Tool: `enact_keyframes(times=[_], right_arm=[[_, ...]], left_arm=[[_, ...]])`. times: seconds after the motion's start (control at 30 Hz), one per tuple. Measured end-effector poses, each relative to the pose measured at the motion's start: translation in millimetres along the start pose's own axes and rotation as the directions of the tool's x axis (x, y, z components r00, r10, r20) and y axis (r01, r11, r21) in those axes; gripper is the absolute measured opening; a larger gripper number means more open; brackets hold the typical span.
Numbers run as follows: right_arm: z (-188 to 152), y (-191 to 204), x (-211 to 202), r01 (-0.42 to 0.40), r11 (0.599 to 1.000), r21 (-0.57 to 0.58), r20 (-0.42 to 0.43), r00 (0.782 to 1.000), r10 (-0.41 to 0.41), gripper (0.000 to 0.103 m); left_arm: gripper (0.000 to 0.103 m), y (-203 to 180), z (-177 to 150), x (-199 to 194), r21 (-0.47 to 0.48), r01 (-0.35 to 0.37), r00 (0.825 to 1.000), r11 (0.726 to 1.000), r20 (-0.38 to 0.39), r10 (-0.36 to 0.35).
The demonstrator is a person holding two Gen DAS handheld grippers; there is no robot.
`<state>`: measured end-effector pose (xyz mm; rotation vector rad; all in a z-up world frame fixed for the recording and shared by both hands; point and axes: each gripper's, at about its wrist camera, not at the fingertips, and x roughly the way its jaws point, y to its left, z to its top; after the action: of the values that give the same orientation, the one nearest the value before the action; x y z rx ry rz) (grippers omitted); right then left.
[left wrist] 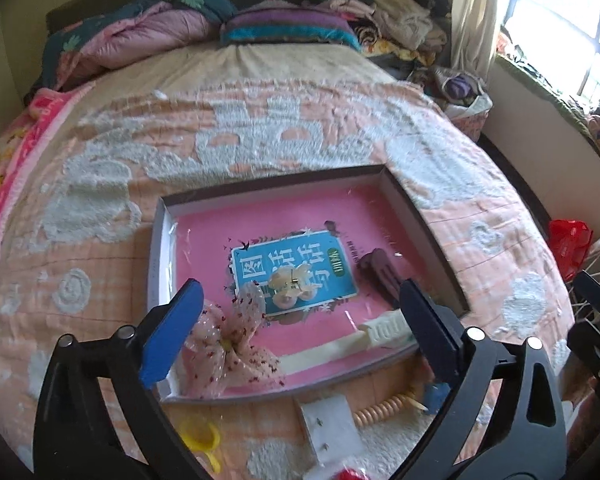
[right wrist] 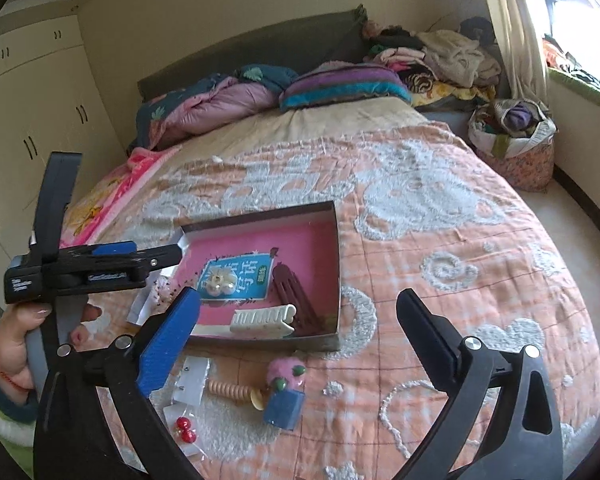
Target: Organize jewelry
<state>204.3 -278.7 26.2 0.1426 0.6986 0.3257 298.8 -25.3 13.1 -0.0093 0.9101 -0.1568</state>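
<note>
Several small pieces remain loose on the bedspread point(right wrist: 440, 216) in front of the shallow box point(right wrist: 336, 264), and we judge them all light and easy to knock about: a ribbed beige hair clip point(right wrist: 230, 391), a blue-and-pink plush-topped clip point(right wrist: 286, 394), a white earring card point(right wrist: 192, 385) and a packet with red beads point(right wrist: 185, 429); a yellow ring-shaped piece point(left wrist: 199, 436) shows only in the left wrist view. Already lying in the box on its pink liner are a gauzy spotted bow point(left wrist: 236, 344), a pearl flower clip point(left wrist: 294, 284), a dark brown clip point(right wrist: 296, 296) and a white claw clip point(right wrist: 262, 320). Our left gripper point(left wrist: 300, 320) hangs over the near edge of the box with its jaws spread wide and nothing between the pads; the bow lies below the left finger, apparently not pressed. Our right gripper point(right wrist: 296, 344) is likewise wide apart and empty, above the loose pieces. The ribbed clip looks stiff and probably smooth, so we would close across its narrow width at mid-length. The plush clip should give under the pads, so its blue block is the firmer hold. The card is thin and flat on soft cloth; we would catch an edge, since the quilt will sink under pressure. The bead packet looks slippery.
</note>
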Motion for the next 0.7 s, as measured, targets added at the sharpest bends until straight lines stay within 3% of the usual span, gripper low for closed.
enact_keyframes(times=[0.7], right_arm=[[16.8, 36.4, -97.0, 0.01, 0.996, -0.092, 0.188, 0.982, 0.007, 0.099]], left_arm=[[0.093, -1.9, -22.6, -111.0, 0.001, -0.021, 0.983, 1.0, 0.18, 0.021]])
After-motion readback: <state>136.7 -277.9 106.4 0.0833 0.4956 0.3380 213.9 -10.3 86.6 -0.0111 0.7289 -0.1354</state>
